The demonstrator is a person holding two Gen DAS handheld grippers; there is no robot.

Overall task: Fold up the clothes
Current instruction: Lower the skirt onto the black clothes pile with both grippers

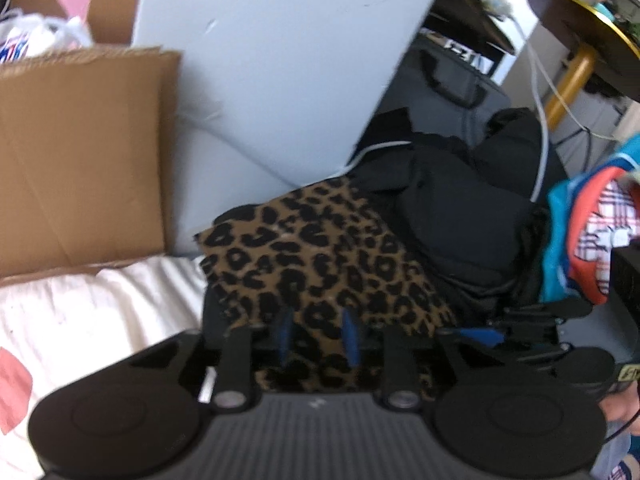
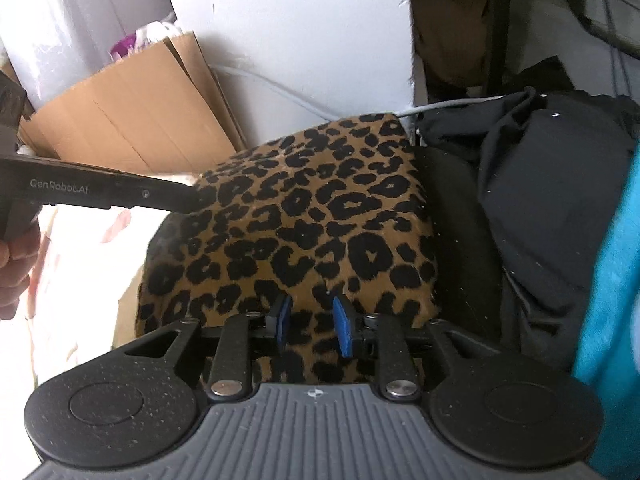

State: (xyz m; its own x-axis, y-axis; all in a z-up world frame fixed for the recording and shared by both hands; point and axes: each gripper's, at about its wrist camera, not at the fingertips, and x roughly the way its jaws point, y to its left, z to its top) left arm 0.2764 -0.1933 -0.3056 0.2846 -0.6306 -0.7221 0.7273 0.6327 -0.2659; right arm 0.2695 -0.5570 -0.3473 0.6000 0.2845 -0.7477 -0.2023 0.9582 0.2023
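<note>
A folded leopard-print garment [image 1: 320,256] [image 2: 304,216] lies partly on the black clothes pile. My left gripper [image 1: 318,334] has its blue pads [image 1: 350,336] close together with the garment's near edge between them. My right gripper [image 2: 312,324] grips the same near edge between its blue pads [image 2: 342,330]. In the left wrist view the right gripper [image 1: 492,334] reaches in from the right at the cloth's corner. Seen from the right wrist, the left gripper [image 2: 188,200] touches the cloth's left edge, with a hand behind it.
A heap of black clothes [image 1: 460,208] [image 2: 540,208] lies right of the garment, with blue, red and plaid clothes [image 1: 592,232] beyond. A cardboard box [image 1: 80,160] [image 2: 132,120] stands left against a white wall [image 1: 280,60]. A white sheet [image 1: 100,312] covers the surface. A round table [image 1: 580,28] stands far right.
</note>
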